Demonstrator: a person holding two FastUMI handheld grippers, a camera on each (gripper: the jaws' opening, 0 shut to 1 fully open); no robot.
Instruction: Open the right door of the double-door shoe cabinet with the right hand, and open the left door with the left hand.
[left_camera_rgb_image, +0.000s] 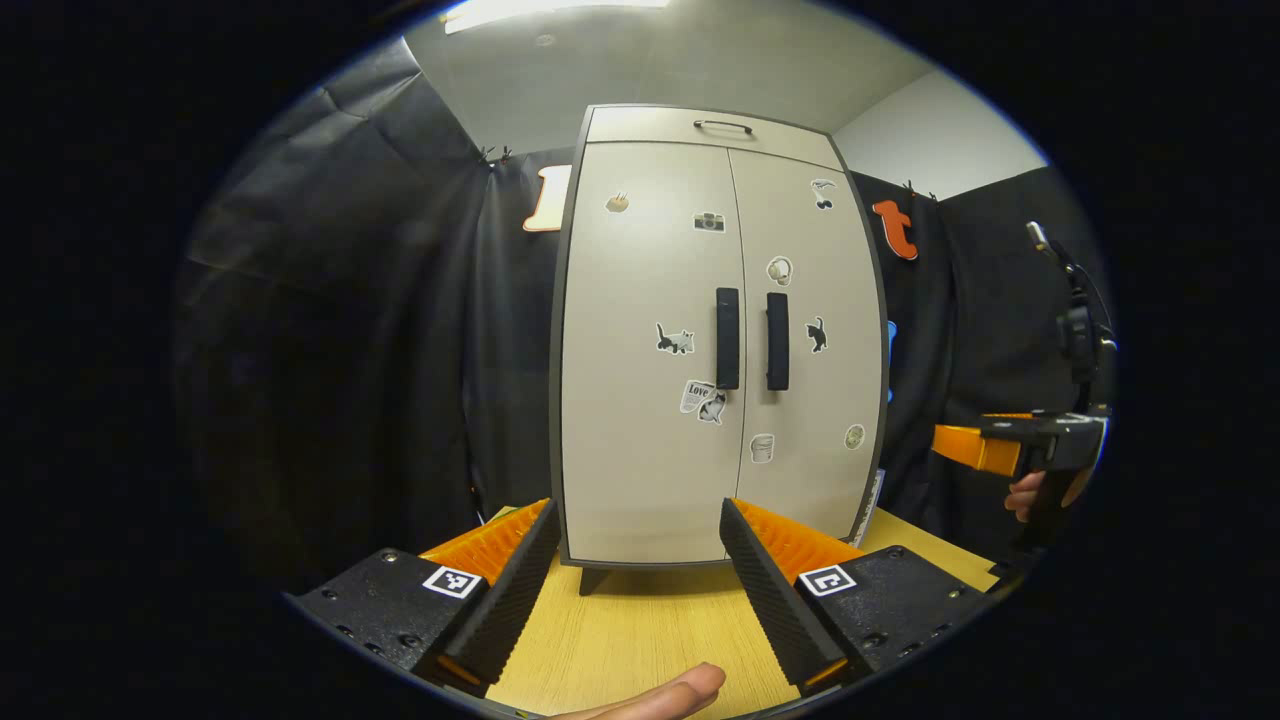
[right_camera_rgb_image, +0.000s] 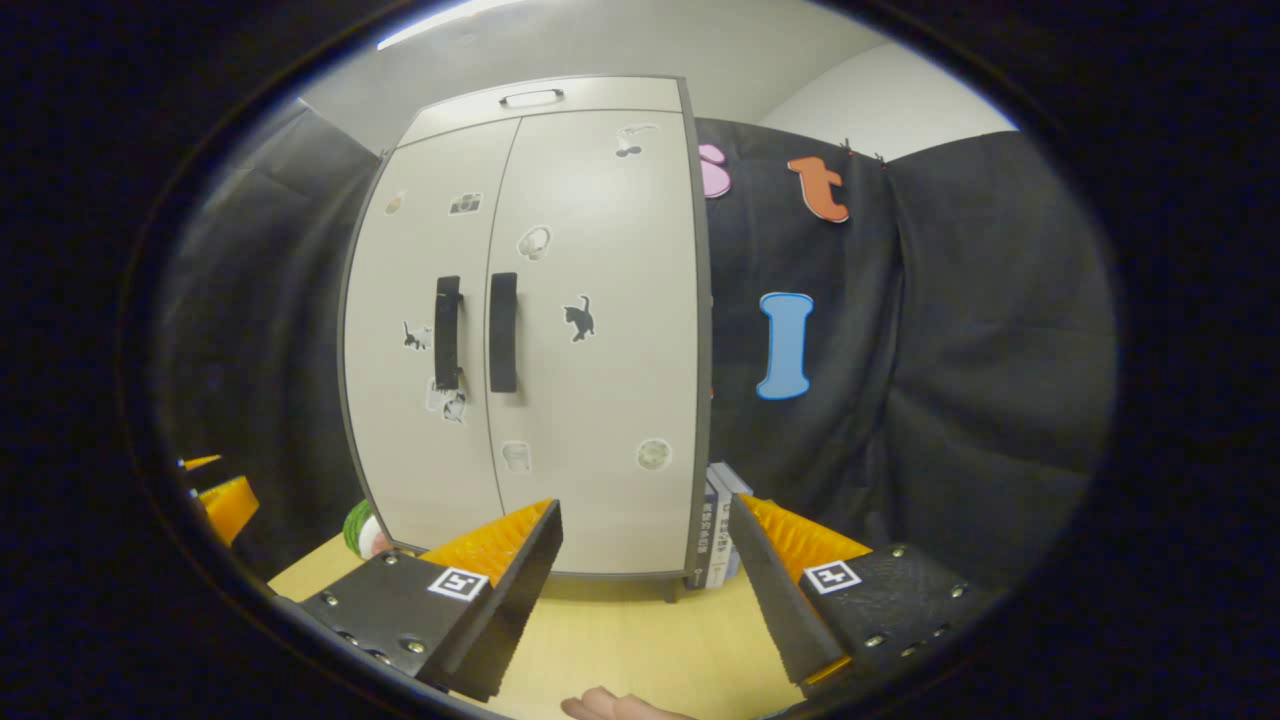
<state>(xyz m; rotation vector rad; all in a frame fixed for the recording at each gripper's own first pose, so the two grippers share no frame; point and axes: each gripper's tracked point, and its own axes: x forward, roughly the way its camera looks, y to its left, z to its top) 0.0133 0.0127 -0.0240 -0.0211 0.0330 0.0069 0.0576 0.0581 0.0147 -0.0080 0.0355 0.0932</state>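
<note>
Both doors shut, both grippers waiting well short of the shoe cabinet (left_camera_rgb_image: 720, 340).

The cabinet stands at the far end of the wooden table (left_camera_rgb_image: 640, 630), its right door handle (right_camera_rgb_image: 503, 332) and left door handle (left_camera_rgb_image: 727, 338) side by side at the centre seam; best to bring the right gripper (right_camera_rgb_image: 645, 570) straight onto its handle, pinch, then pull outward in an arc; right gripper and left gripper (left_camera_rgb_image: 640, 570) both gape wide, holding nothing.

Black cloth wall (right_camera_rgb_image: 950, 330) behind a wooden table (left_camera_rgb_image: 640, 630), under a lit ceiling light (left_camera_rgb_image: 540, 12).
</note>
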